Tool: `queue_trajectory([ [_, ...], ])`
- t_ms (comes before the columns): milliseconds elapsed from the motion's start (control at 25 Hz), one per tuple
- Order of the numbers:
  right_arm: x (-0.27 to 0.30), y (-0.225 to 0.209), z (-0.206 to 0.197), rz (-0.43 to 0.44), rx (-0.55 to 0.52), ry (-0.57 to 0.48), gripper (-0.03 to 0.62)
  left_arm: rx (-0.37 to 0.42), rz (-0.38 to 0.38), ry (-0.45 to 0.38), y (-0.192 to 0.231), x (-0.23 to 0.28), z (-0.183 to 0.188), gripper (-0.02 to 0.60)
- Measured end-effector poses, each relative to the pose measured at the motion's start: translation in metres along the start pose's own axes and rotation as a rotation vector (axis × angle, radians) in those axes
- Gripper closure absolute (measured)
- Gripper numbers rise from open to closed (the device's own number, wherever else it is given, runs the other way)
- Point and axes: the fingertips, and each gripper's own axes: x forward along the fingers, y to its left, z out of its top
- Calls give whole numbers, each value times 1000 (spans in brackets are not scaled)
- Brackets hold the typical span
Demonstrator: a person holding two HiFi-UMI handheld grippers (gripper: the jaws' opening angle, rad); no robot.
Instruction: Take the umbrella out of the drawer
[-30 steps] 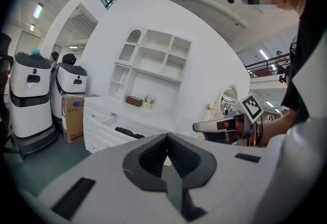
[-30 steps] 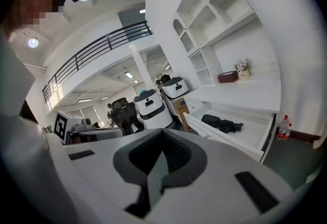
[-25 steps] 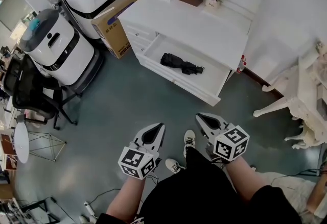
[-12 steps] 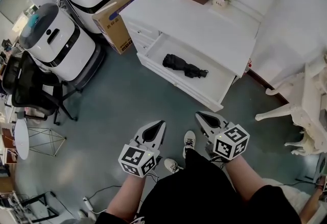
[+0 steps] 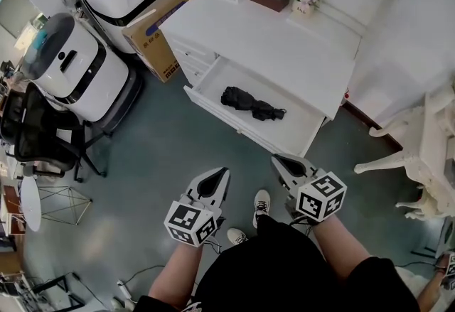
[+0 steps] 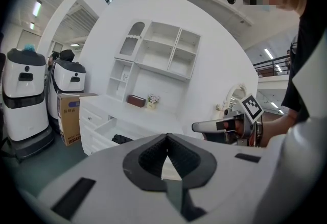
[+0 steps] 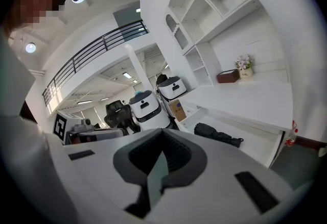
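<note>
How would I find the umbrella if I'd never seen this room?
Look for the big white desk against the wall, with one wide drawer pulled open at its front. Inside lies the umbrella, folded up small. It's the only thing in the drawer, and black where everything around it is white.

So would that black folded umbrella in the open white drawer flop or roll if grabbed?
Probably soft outside: the black folded umbrella shows bunched fabric. Lumpy and lying flat in the white drawer, it seems unlikely to roll.
</note>
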Motion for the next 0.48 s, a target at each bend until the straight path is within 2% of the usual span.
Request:
queue_trajectory([
  [480, 29, -54, 26, 3, 27, 6, 592, 2, 7, 35, 21, 61, 16, 578],
])
